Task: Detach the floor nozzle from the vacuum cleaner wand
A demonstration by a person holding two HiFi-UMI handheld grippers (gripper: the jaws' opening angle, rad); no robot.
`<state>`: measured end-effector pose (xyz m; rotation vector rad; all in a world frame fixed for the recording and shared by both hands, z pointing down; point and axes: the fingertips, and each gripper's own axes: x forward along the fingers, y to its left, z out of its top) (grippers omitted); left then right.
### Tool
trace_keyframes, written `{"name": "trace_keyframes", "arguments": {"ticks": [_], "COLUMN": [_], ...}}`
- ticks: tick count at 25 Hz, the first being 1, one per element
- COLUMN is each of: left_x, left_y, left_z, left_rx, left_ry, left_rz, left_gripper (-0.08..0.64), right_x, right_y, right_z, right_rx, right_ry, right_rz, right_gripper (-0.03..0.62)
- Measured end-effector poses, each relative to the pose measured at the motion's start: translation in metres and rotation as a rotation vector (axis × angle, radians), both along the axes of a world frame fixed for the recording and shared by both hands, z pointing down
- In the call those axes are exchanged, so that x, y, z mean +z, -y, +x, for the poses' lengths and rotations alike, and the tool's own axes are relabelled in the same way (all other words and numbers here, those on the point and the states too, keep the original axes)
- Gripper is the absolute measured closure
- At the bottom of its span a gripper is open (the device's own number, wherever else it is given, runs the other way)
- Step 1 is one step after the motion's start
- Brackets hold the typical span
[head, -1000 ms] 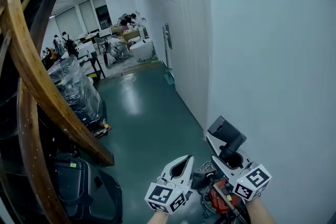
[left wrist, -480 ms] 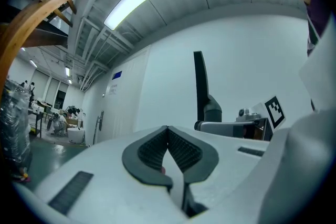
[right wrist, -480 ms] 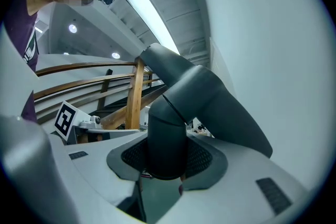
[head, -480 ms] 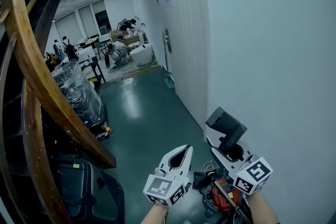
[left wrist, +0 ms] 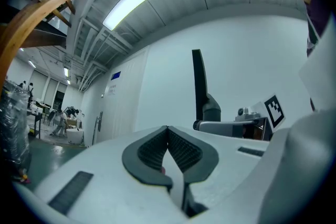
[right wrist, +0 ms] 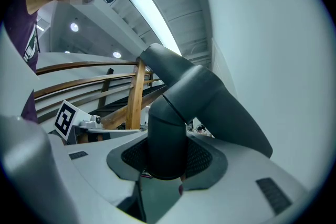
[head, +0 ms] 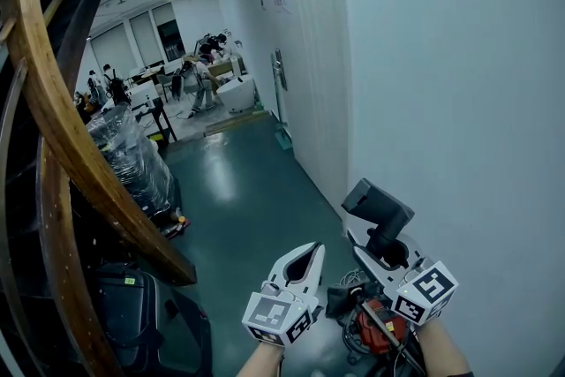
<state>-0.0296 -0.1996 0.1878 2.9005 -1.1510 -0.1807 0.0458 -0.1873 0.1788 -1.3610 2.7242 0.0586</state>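
Dark grey plastic, the floor nozzle sits low at the right of the head view. Its round neck is clamped between the wide-spread jaws of the right gripper, and its flat head tilts up close to the white wall. The left gripper, just beside it at lower centre, has its jaws pressed together on nothing. Beneath the two grippers a red vacuum body lies on the glossy green floor. A curved wooden stair rail fills the left edge, with a plastic-wrapped stack and a black case under it. Between rail and wall the corridor runs open toward desks and people at the upper left.
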Motion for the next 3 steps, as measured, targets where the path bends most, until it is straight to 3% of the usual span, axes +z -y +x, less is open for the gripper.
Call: {"name": "trace_keyframes", "arguments": {"ticks": [3], "left_x": [-0.0004], "left_y": [-0.0020], "left_z": [-0.0005], "left_rx": [-0.001], "left_ry": [0.002], "left_rz": [-0.001], "left_gripper": [0.555], "right_x": [-0.0004], "right_y": [-0.0023], "right_z": [-0.0004], "right_rx": [0.002], "right_ry": [-0.001], "right_rz": [0.001], "right_gripper": [0.419]}}
